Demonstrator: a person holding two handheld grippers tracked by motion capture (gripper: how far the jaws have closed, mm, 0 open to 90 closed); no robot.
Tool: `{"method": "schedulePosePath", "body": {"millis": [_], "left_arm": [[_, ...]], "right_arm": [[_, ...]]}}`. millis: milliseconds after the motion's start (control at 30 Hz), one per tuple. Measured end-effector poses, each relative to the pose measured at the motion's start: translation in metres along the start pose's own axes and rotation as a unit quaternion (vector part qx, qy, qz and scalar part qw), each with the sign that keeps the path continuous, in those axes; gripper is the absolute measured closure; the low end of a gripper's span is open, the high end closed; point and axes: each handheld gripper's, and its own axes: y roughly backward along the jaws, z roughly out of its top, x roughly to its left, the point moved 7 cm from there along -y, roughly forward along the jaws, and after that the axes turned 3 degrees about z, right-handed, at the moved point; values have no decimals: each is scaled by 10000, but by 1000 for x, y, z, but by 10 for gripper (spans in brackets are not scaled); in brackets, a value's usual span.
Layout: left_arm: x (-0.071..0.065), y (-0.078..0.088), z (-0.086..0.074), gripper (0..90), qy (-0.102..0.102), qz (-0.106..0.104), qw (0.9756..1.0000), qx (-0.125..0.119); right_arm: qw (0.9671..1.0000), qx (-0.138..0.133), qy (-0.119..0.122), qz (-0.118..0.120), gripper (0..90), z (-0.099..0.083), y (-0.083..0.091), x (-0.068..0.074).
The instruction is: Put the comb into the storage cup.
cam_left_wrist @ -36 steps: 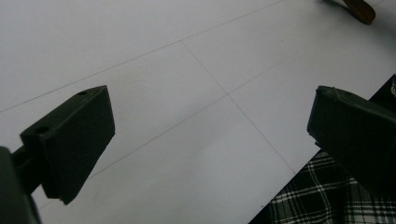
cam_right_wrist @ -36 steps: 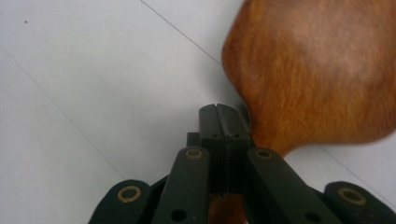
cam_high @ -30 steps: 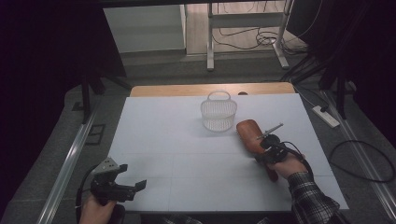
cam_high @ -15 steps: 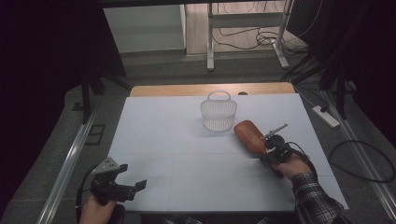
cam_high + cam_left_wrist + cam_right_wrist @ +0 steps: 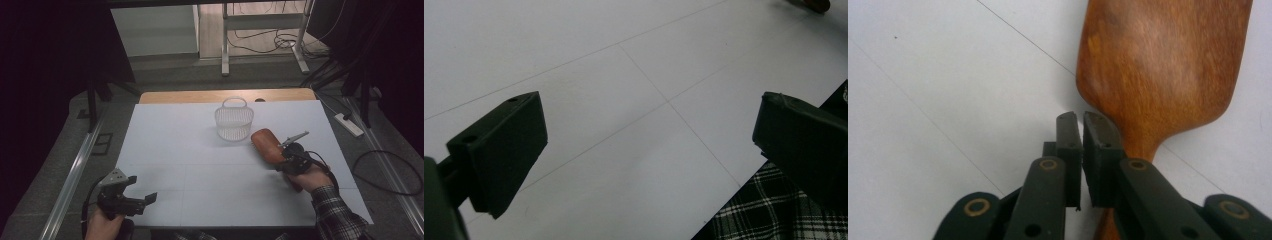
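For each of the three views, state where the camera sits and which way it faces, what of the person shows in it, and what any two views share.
High view: fixed above the person's side, looking forward and down on the table; both hands with the left gripper and right gripper enter from the bottom.
Left gripper view: rides the left gripper, looking along its wide-apart jaws at bare table; a plaid sleeve at the lower right.
Right gripper view: rides the right gripper, jaws nearly together, beside the wooden paddle.
Shared: the paddle and table show in the high and right gripper views.
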Motion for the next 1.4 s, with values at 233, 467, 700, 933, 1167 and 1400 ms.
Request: {"method": "schedulePosePath", "body": {"millis": [233, 467, 700, 933, 1167, 1400], "left_arm": [[0, 0, 0, 20, -3, -5, 10000, 10], [0, 0, 0, 20, -5, -1, 10000, 12], [0, 0, 0, 20, -5, -20, 10000, 18], [0, 0, 0, 21, -16, -21, 10000, 25], [0, 0, 0, 21, -17, -24, 10000, 27], [0, 0, 0, 21, -14, -29, 10000, 26]], "right_arm": [[9997, -136, 116, -173, 701, 5, 6, 4], [9988, -312, -5, -383, 547, 9, 13, -2], [9977, -308, -125, -586, 392, 9, 18, -10], [9969, -373, -273, -630, 280, 9, 22, -16], [9971, -371, -350, -566, 128, 7, 22, -21], [9963, -384, -247, -728, 1, 5, 19, -26]]}}
